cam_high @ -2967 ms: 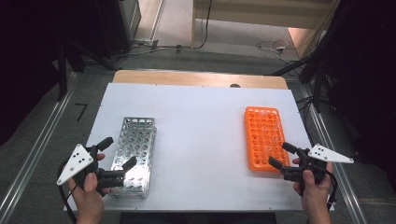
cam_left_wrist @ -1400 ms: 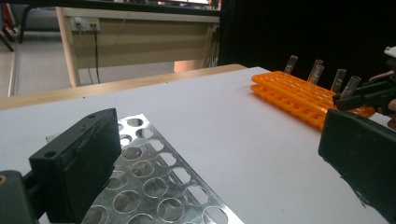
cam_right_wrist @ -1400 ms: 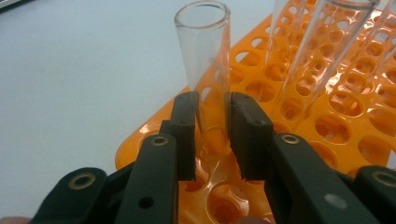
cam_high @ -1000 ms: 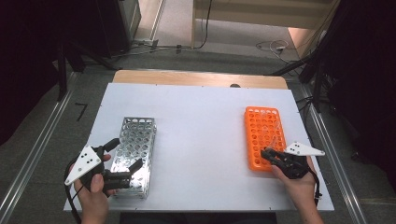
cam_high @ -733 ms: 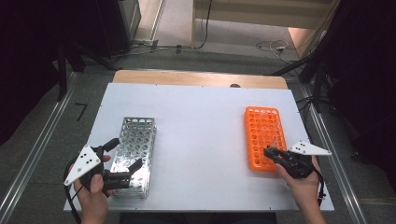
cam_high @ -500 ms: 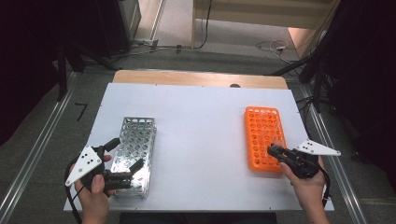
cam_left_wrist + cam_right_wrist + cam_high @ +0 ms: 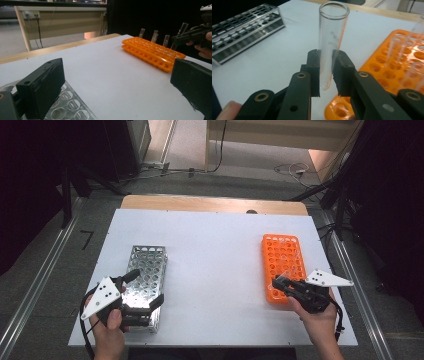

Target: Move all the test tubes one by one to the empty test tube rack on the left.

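My right gripper is shut on a clear glass test tube, held upright, its rounded bottom showing between the jaws. It hovers at the near end of the orange tube rack, which holds a few more glass tubes. In the left gripper view the right gripper holds the tube tilted above the orange rack. My left gripper stands wide open over the near end of the metal tube rack, with nothing between its jaws.
Both racks lie on a white tabletop, with a broad bare strip between them. A wooden edge runs along the far side. Cables lie on the floor beyond.
The right gripper moved from beside the orange rack onto its near end, shut on a test tube and drew it back a little. The left gripper has hardly moved.
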The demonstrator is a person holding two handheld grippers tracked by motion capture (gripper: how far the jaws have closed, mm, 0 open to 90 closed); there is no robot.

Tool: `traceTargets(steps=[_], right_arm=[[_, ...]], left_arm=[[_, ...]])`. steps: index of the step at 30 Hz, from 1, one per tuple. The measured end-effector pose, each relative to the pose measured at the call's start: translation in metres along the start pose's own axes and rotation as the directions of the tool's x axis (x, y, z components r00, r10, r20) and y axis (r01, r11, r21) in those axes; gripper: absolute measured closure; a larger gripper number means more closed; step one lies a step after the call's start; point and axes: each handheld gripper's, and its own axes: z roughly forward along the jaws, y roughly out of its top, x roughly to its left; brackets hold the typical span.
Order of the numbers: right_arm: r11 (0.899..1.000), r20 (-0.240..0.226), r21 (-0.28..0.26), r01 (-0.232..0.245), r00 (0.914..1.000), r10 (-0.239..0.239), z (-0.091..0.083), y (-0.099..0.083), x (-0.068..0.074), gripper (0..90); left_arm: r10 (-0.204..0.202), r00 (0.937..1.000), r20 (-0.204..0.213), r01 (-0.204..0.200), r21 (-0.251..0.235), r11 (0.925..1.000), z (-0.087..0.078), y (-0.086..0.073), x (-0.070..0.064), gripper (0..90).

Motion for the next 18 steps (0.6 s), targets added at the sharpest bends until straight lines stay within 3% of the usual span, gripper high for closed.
traceTargets(steps=[7, 12, 18], right_arm=[[1.000, -0.068, 0.015, 0.021, 0.9975, -0.020, 0.012, 0.004, 0.020, 73.8], [0.999, -0.113, 0.023, 0.035, 0.9930, -0.032, 0.019, 0.006, 0.030, 73.7], [0.997, -0.145, 0.041, 0.063, 0.9878, -0.056, 0.028, 0.007, 0.044, 73.8]], left_arm=[[0.010, 0.9985, 0.053, -0.012, 0.024, 0.9996, 0.011, 0.002, -0.014, 0.0], [-0.005, 0.9964, 0.084, 0.002, 0.039, 0.9993, 0.022, 0.003, -0.024, 0.0], [-0.003, 0.9960, 0.089, -0.001, 0.047, 0.9989, 0.030, 0.005, -0.034, 1.3]])
